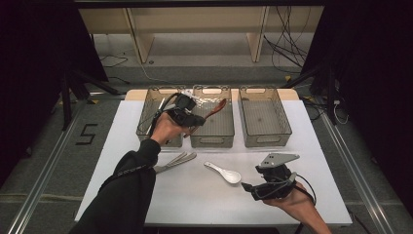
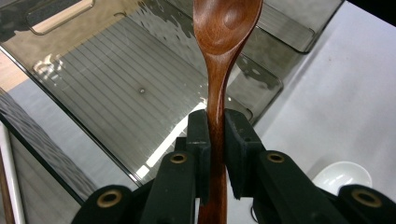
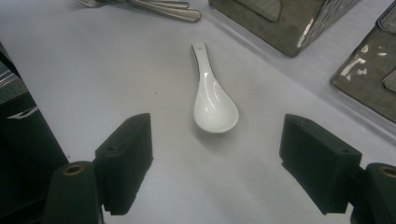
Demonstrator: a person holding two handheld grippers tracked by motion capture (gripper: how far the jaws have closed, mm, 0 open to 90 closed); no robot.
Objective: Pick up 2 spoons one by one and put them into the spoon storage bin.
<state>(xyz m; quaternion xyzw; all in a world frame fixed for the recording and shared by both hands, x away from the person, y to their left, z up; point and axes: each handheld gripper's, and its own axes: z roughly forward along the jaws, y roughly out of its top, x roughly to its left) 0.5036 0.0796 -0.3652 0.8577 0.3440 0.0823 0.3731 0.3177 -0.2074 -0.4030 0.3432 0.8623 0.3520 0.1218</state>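
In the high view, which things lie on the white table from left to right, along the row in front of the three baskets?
Metal cutlery → white ceramic spoon → right claw, open and pointing toward that spoon.

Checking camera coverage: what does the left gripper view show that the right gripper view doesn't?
Left gripper view alone: the wooden spoon clamped by its handle between the left gripper pads, above a smoky bin. Right gripper view alone: the right gripper with jaws wide apart and nothing between them, and metal cutlery at the top edge. Both: the white spoon lying on the white table, whole in the right gripper view, partly cut off in the left.
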